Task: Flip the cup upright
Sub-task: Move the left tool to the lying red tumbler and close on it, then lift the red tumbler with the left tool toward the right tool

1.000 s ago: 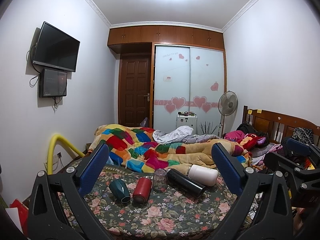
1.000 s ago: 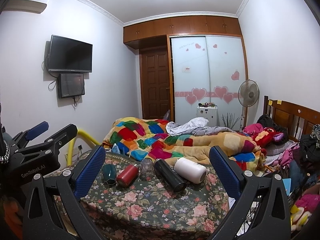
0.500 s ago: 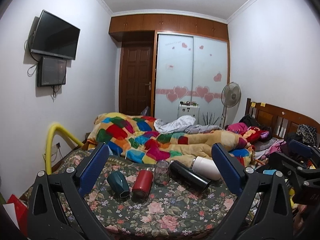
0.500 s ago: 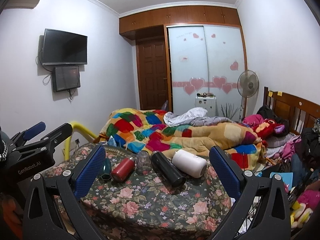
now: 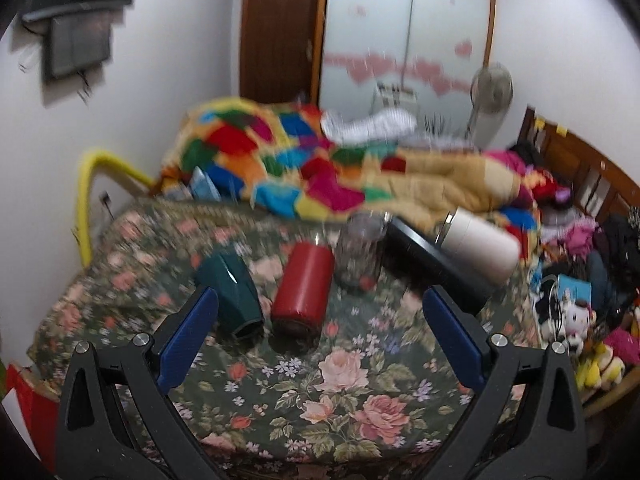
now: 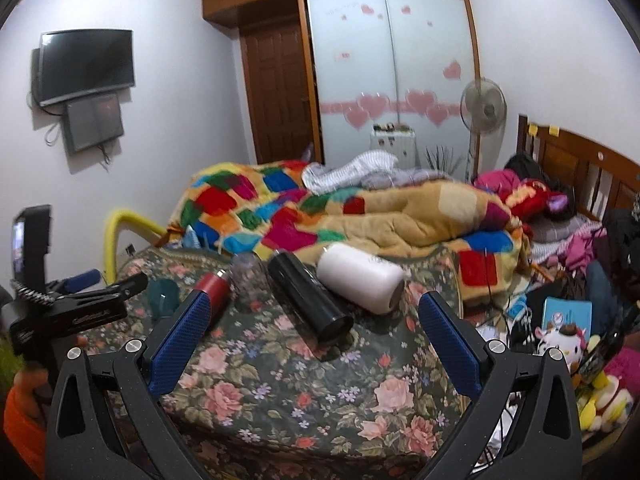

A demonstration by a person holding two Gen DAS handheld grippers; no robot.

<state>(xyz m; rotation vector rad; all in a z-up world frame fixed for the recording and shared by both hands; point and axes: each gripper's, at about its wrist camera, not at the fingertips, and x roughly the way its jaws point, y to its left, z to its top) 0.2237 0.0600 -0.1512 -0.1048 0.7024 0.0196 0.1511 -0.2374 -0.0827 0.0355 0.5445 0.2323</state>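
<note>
my left gripper (image 5: pixel 320 322) and right gripper (image 6: pixel 314 330) both hang spread apart, holding nothing, above the flowered cloth (image 5: pixel 360 392) where five cups lie tipped over.

Left gripper (image 5: pixel 320 328): matte black frame with teardrop-shaped cutouts in each arm, silver round-head screws at the pivot joints, and two flat fingers (image 5: pixel 188 336) faced with textured blue pads. Right gripper (image 6: pixel 314 342): same build, black frame with cutouts, silver screws, and blue cross-hatched pads (image 6: pixel 180 344) on both fingers. In the right wrist view the left unit's side shows as a black bar with small white lettering too blurred to read, a blue cylindrical grip, a mounted black device with a lit screen, and an orange sleeve (image 6: pixel 22 428) at the lower left edge.
</note>
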